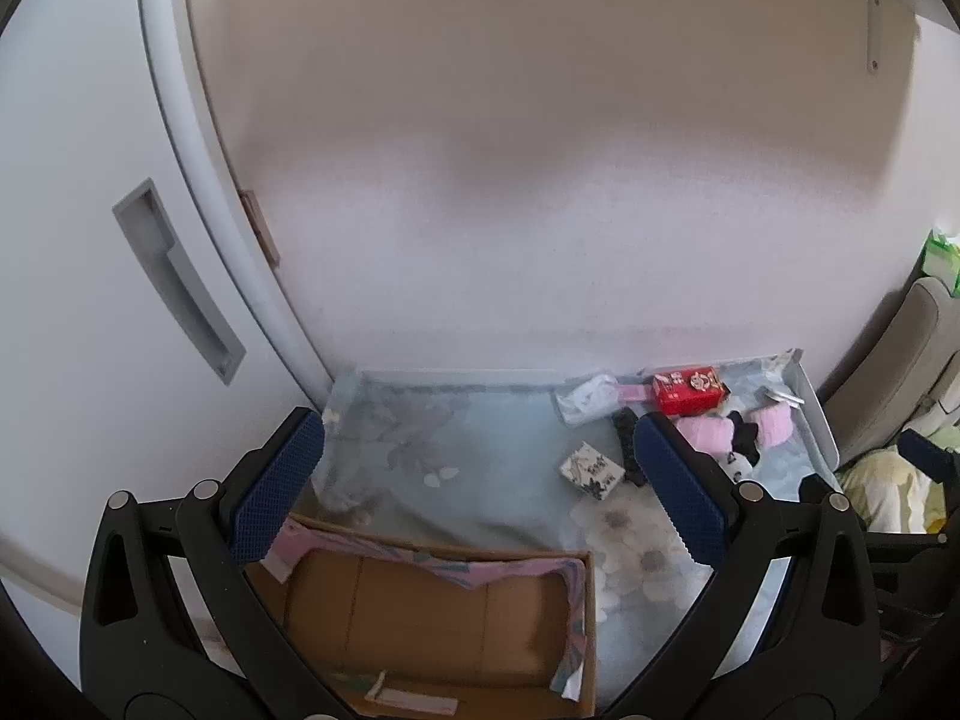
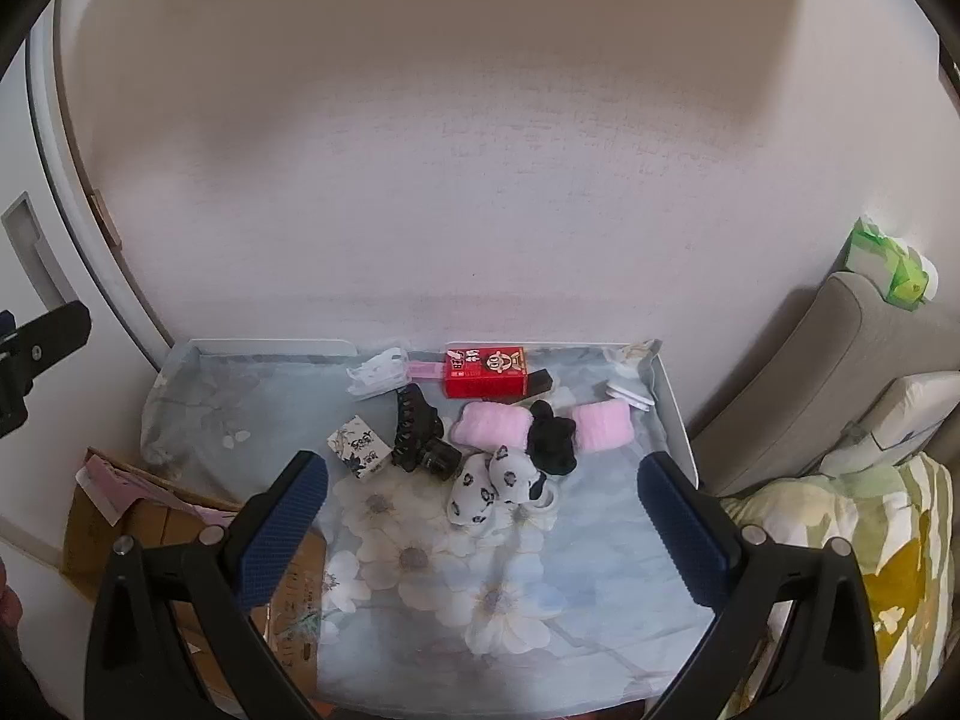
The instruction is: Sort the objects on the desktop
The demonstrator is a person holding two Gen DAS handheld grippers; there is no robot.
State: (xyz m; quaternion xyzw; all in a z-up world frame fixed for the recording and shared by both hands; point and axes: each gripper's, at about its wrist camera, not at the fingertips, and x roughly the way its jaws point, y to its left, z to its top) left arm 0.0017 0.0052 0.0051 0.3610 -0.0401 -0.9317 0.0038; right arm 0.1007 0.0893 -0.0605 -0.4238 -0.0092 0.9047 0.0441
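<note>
We see a small table covered by a pale blue flowered cloth, pushed against a white wall. Clutter sits at its far right end. A red box with a cartoon face lies on its side, long axis running left to right along the wall. In front of it are two pink fluffy cuffs joined by a black fuzzy piece. A black claw hair clip points away from us, toward the wall. Left of it, a small white patterned box sits turned at an angle. Two white socks with black spots lie nearest us.

Our right gripper hangs above the cloth, its blue-padded fingers spread wide and holding nothing; the spotted socks lie just beyond its tips. Our left gripper is likewise spread apart and empty, over an open cardboard box at the table's left edge, the patterned box lying ahead between its fingers.
</note>
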